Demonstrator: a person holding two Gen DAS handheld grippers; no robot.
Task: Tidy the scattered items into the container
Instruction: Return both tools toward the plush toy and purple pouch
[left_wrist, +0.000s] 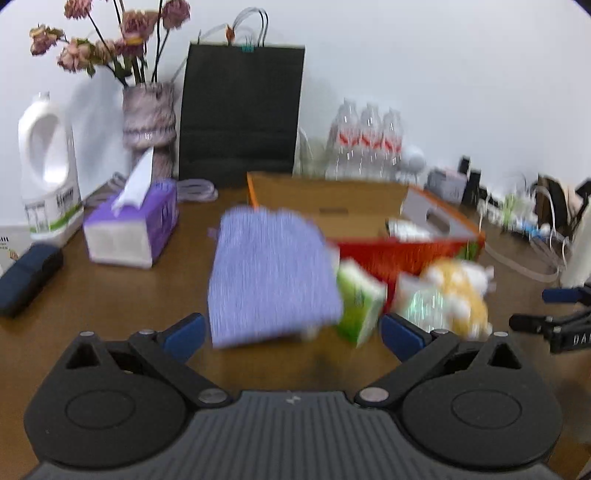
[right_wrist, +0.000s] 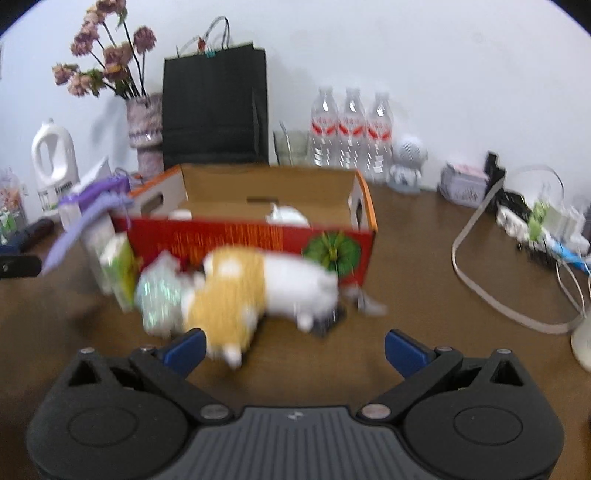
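Observation:
An open red and orange cardboard box (left_wrist: 399, 254) (right_wrist: 258, 240) stands on the brown table with a few white items inside. In front of it lie a purple cloth (left_wrist: 269, 280) (right_wrist: 74, 229), a green and white carton (left_wrist: 360, 295) (right_wrist: 120, 264), a shiny crinkled packet (left_wrist: 424, 301) (right_wrist: 159, 299) and a yellow and white plush toy (left_wrist: 461, 291) (right_wrist: 255, 291). My left gripper (left_wrist: 291, 336) is open, just short of the cloth and carton. My right gripper (right_wrist: 295, 349) is open, its left finger beside the plush. Both views are blurred.
Along the back wall stand a black paper bag (left_wrist: 240, 114), a vase of dried flowers (left_wrist: 147, 122), a white jug (left_wrist: 48, 162), water bottles (right_wrist: 351, 129) and a small figure (right_wrist: 406, 162). A purple tissue box (left_wrist: 129, 225) sits left. Cables (right_wrist: 509, 266) and clutter lie right.

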